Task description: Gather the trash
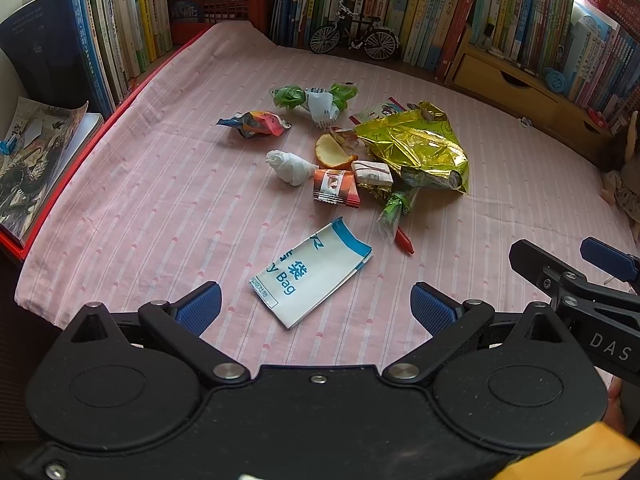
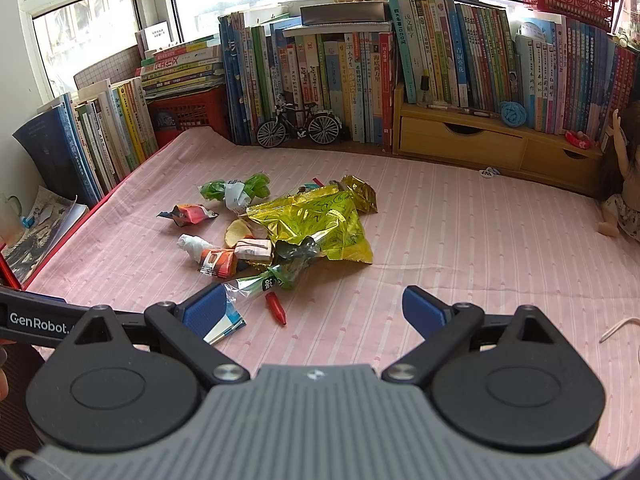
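A folded white and blue paper bag (image 1: pixel 312 274) lies flat on the pink striped cloth (image 1: pixel 160 208), just ahead of my open left gripper (image 1: pixel 316 308). Beyond it sits a litter pile: a yellow foil bag (image 1: pixel 416 148), orange peel (image 1: pixel 332 154), a crumpled white tissue (image 1: pixel 290 167), an orange wrapper (image 1: pixel 335 187), a green wrapper (image 1: pixel 394 208) and a red crayon (image 1: pixel 404 240). My right gripper (image 2: pixel 314 310) is open and empty near the red crayon (image 2: pixel 276 307). The paper bag (image 2: pixel 226 326) shows partly behind its left finger. The foil bag (image 2: pixel 320 224) lies further off.
Rows of books (image 2: pixel 360 64) line the back and left edges. A model bicycle (image 2: pixel 298 126) and a wooden drawer shelf (image 2: pixel 496 146) stand at the back. A doll (image 2: pixel 624 184) leans at the far right. A red crate (image 1: pixel 218 4) sits at the back left.
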Demonstrator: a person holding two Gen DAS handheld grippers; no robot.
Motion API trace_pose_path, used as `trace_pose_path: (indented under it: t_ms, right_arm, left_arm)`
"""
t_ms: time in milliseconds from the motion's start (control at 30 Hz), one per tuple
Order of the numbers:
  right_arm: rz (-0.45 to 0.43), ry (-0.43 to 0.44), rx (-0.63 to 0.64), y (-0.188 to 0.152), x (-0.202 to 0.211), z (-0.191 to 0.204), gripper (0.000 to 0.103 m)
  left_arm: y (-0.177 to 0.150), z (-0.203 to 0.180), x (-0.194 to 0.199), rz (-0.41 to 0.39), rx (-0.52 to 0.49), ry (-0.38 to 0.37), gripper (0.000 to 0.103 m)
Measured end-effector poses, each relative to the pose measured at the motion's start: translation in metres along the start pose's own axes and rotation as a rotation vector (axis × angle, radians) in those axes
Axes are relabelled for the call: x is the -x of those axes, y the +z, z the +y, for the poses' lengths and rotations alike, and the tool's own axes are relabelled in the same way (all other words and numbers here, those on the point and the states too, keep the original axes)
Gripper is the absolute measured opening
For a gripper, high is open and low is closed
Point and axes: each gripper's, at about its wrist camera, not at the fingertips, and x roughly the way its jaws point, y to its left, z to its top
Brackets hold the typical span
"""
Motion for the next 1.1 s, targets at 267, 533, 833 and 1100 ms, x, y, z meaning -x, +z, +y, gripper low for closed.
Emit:
trace_pose_path:
  t_ms: [267,533,833,1100]
  right_arm:
    - [0.0,0.001,-0.001,0.0,0.001,-0.001,0.1]
    - [0.0,0.001,-0.002,-0.001,0.003,-0.001,0.1]
    - [-0.001,0.002,-0.004,-0.002,0.003,-0.002,0.1]
    - [-0.004,-0.002,-0.011,0.0,0.001,-0.005,0.1]
  left_arm:
    - [0.0,0.0,0.0,0.001,0.0,0.001,0.101]
    - [0.0,0.0,0.0,0.001,-0.001,0.003,0.101]
    - [-0.01,0.001,0.002,-0.023,0.013,0.021,0.1]
    - [-0.007,-0.002,-0.009,0.019,-0.007,0.036,0.095]
